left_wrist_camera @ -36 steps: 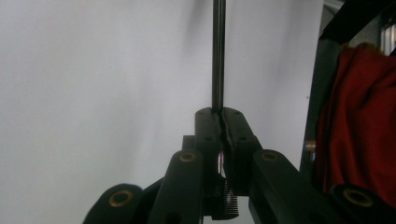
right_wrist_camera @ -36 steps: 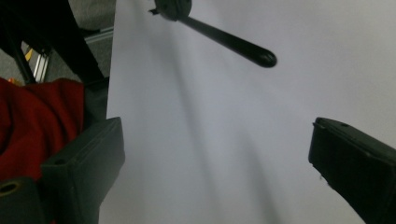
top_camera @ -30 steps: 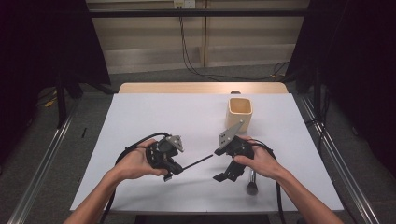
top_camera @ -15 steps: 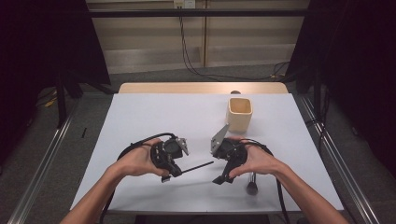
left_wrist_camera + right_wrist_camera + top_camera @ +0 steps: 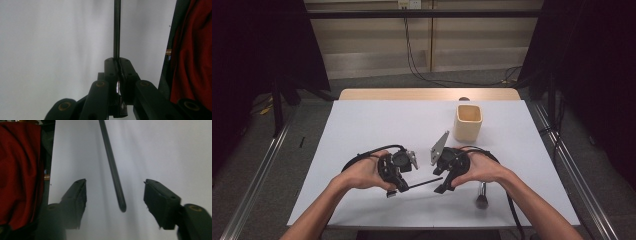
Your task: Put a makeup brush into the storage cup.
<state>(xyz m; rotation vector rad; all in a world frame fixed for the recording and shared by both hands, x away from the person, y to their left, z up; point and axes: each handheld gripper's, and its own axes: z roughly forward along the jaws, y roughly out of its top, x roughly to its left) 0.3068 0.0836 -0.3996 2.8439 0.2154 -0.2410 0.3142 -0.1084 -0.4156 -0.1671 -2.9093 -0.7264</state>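
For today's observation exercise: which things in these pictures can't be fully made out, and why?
- Thin black rod, high view: its held end is hidden inside the left claw.
- Brush, high view: handle partly covered by the right hand.
- Cup, high view: its contents are too small to tell.

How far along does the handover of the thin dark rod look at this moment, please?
Done: the left claw is clamped on the rod. In hand: the right claw has just been closing, the rod's free end between its jaws, untouched. Left: gripping it, perhaps moving it to the cup.
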